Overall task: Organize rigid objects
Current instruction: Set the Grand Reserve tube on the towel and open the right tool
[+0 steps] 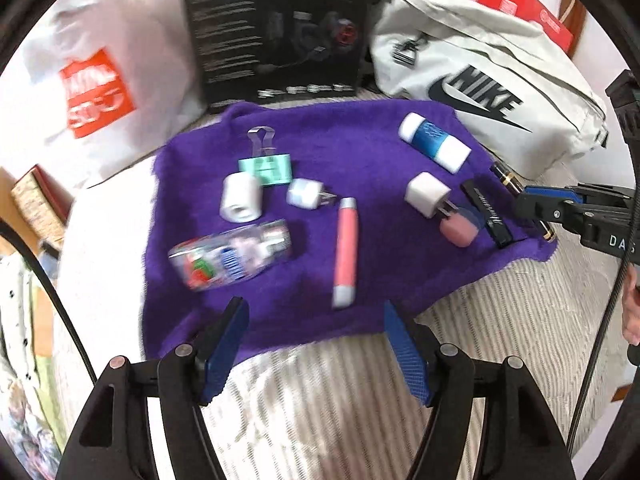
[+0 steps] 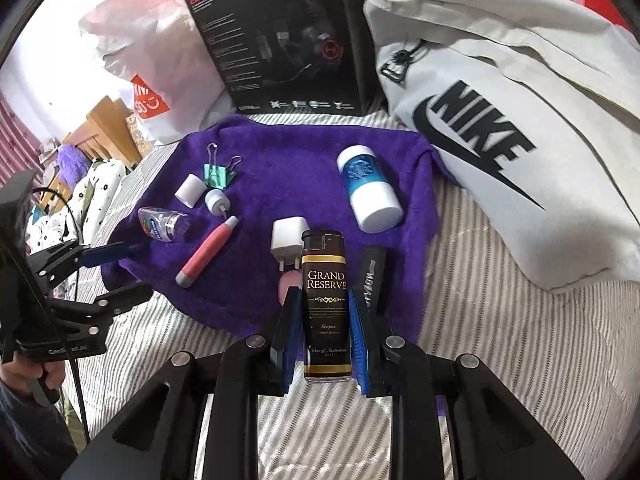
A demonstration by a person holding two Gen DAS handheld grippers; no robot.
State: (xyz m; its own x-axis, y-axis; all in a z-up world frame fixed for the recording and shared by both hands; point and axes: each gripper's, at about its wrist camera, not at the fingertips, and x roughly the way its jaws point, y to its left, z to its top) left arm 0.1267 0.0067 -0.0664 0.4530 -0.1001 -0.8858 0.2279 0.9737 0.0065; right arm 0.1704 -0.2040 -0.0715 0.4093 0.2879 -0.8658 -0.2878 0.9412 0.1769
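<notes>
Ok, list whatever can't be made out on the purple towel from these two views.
- Pink eraser: right wrist view, mostly hidden behind the Grand Reserve lighter and right gripper.
- Black tube: right wrist view, lower end covered by the gripper finger; its lettering can't be read.
- Clear dispenser: left wrist view, motion blur makes its label unreadable.
- Lighter: left wrist view, only its ends show past the right gripper.
</notes>
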